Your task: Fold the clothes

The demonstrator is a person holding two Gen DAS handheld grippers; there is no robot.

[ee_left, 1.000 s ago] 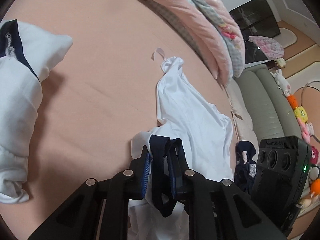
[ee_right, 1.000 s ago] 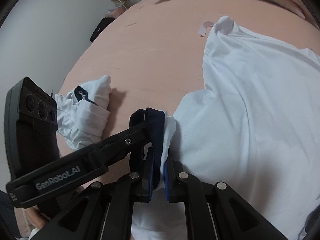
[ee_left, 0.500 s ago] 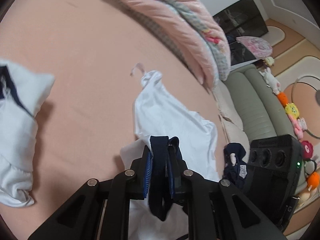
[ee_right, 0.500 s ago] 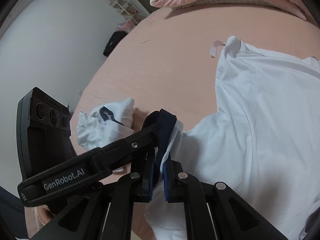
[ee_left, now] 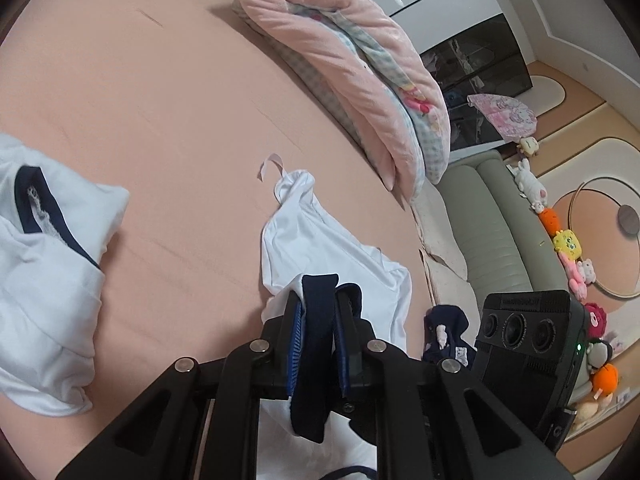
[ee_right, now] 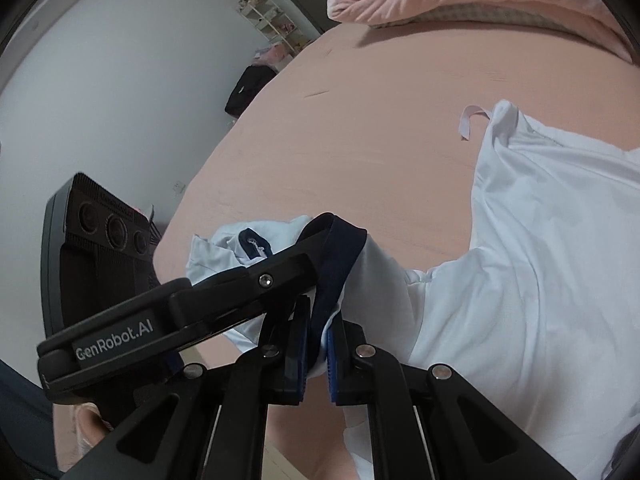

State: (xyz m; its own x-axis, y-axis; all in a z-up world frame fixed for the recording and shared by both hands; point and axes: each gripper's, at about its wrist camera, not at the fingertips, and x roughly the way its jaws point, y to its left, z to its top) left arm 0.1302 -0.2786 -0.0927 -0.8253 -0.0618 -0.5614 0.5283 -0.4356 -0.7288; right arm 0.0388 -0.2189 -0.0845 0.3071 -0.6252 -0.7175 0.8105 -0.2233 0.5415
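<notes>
Right now your left gripper (ee_left: 316, 332) is pinching the navy collar band (ee_left: 316, 344) of the white shirt (ee_left: 320, 240), its blue-padded fingers (ee_left: 295, 340) pressed together on the dark strip, which loops out ahead of the tips and hangs down behind them. Your right gripper (ee_right: 318, 344) is clamped on the same shirt (ee_right: 540, 280) just beside it, gripping a fold where navy trim (ee_right: 336, 268) meets white cloth. The two tools sit side by side, nearly touching: from the right wrist view the left one crosses in from the left, tilted, with its finger lying over the trim. Both point forward across the bed (ee_left: 160, 100), raised above the pink sheet, so the collar end is lifted while the body of the shirt trails away flat on the mattress toward the bed's right edge.

On the side of the left gripper you can read "GenRobot.AI" (ee_right: 114, 346) in white letters. Small print on the top of the right gripper's camera block (ee_left: 528, 336) is too fine to read.

A second white garment with navy trim (ee_left: 44, 264) lies crumpled near the left edge of the bed, well apart from the shirt. A folded pink quilt (ee_left: 352, 64) lies along the far edge. A small dark blue garment (ee_left: 444, 332) sits at the right edge.
</notes>
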